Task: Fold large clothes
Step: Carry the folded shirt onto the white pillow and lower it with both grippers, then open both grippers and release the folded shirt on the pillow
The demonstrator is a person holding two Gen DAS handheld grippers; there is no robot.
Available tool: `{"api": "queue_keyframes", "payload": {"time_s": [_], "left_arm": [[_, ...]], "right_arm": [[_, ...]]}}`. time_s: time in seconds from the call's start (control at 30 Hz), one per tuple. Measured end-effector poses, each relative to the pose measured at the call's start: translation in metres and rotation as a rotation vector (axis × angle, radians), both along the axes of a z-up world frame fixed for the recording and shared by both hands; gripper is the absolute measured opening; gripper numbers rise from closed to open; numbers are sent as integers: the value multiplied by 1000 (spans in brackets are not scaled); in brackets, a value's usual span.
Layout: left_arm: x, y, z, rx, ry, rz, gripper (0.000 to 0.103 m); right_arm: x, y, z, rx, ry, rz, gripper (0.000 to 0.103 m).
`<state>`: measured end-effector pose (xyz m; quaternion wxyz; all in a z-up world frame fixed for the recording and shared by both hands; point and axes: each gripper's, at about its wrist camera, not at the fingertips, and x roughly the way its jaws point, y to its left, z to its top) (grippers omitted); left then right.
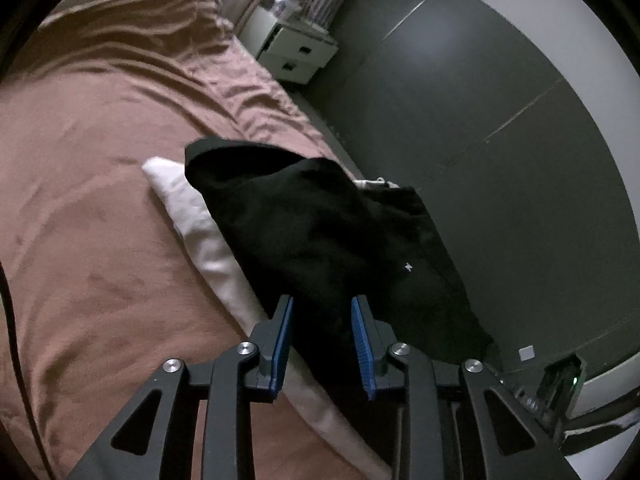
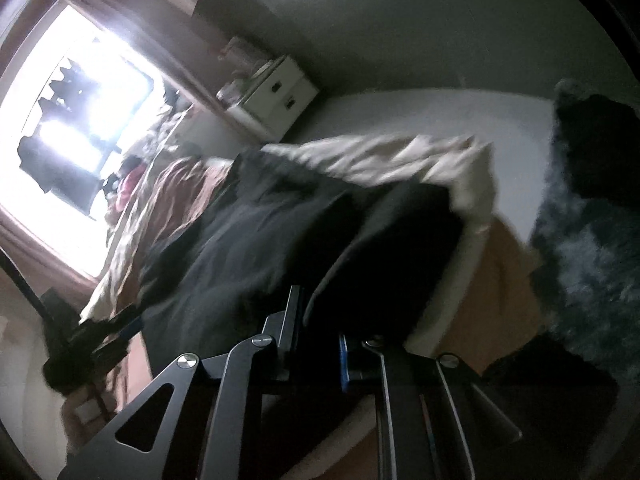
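Two grippers sat at the black garment's (image 1: 320,232) near end on the bed (image 1: 100,200). Left gripper (image 1: 322,340) part-open, pads astride the cloth, grip uncertain. Right gripper (image 2: 320,320) nearly shut on its hem. Garment's long axis ran away from both.

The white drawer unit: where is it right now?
In the left wrist view the white drawer unit stands upper centre on the dark floor, beside the far end of the bed.

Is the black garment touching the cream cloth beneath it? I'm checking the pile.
Touching: the left wrist view shows the black garment lying directly on the cream cloth, overlapping its edge.
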<state>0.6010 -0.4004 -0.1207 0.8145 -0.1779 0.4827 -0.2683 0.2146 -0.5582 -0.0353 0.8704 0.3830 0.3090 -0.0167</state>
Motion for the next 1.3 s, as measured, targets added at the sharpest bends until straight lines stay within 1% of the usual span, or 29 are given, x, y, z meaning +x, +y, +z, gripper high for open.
{"api": "queue_keyframes", "payload": {"time_s": [0.07, 0.1, 0.13, 0.23, 0.27, 0.4, 0.47, 0.57, 0.67, 0.8, 0.87, 0.97, 1.1, 1.13, 1.17, 1.2, 1.23, 1.27, 1.3], "left_arm": [[-12, 0, 3, 20, -25, -29, 30], [-16, 0, 2, 31, -31, -41, 30], [-19, -1, 1, 37, -33, -49, 30], [-32, -1, -2, 40, -42, -65, 30], [-37, -2, -3, 52, -54, -68, 30], [-46, -9, -10, 78, -61, -82, 30], [-50, -14, -17, 71, -51, -94, 30], [-56, -18, -22, 69, -57, -104, 30], [-56, -24, -26, 62, -51, -115, 30], [-53, -32, -29, 60, -45, -126, 30], [-52, -32, -27, 59, -40, -121, 30], [-58, -29, -22, 62, -61, -127, 30], [-65, -27, -11, 60, -73, -140, 30], [-67, -27, -7, 59, -77, -145, 34], [-70, -26, -3, 57, -85, -155, 42], [-71, -26, -1, 58, -90, -161, 48], [-74, -24, 4, 62, -101, -165, 61], [-77, -21, 10, 63, -119, -162, 73], [-79, -19, 16, 63, -134, -157, 77]], "right_arm": [[-5, -2, 4, -23, -1, 11, 11], [-5, 0, 7, -38, 1, 31, 9], [5, 8, 10, -49, 5, 43, 8], [8, 11, 14, -69, 6, 56, 5], [5, 10, 15, -71, 5, 53, 4], [27, 11, 8, -80, 11, 45, 3], [32, 13, 9, -93, 13, 42, 3], [45, 12, 12, -105, 16, 37, 3], [51, 12, 9, -127, 26, 39, 3], [56, 8, 5, -130, 64, 20, 3], [57, 9, 9, -147, 80, 25, 3], [53, 16, 19, -204, 111, 31, 8], [36, 24, 38, -271, 120, 17, 15], [31, 25, 43, -281, 117, 19, 16], [24, 28, 48, -289, 110, 26, 22], [21, 29, 50, -294, 107, 30, 39], [16, 31, 53, -299, 101, 33, 53], [10, 34, 57, -304, 92, 34, 83], [4, 36, 61, -313, 80, 33, 90]]}}
